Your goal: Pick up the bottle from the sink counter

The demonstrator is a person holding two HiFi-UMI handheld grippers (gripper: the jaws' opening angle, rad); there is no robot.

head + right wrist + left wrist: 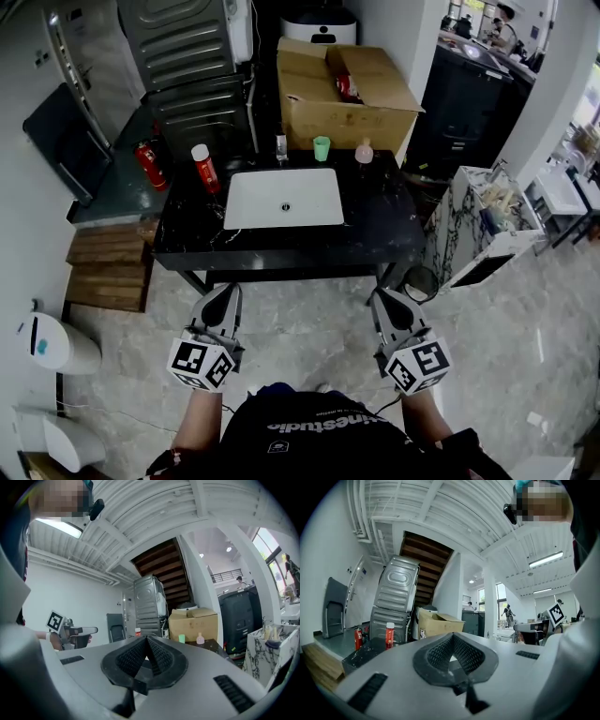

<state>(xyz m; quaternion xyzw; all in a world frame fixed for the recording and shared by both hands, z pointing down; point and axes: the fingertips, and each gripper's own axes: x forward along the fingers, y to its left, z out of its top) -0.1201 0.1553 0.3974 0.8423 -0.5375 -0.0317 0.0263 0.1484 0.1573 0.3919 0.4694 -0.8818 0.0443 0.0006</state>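
Observation:
On the black sink counter (375, 230), a red bottle with a white cap (203, 169) stands left of the white basin (284, 197). A small pink bottle (364, 151) stands at the back right, beside a green cup (322, 148). My left gripper (228, 292) and right gripper (382, 296) hover over the floor in front of the counter, well short of it. Both are shut and hold nothing. The left gripper view shows the red bottle (389, 635) ahead on the left. In the right gripper view the pink bottle (200, 639) is far ahead.
An open cardboard box (342, 94) sits behind the counter, with a faucet (281, 147) at the basin's back edge. A red fire extinguisher (150, 164) and wooden pallets (108, 267) lie to the left. A marble-patterned stand (478, 225) is to the right, and stacked metal machines (187, 56) stand behind.

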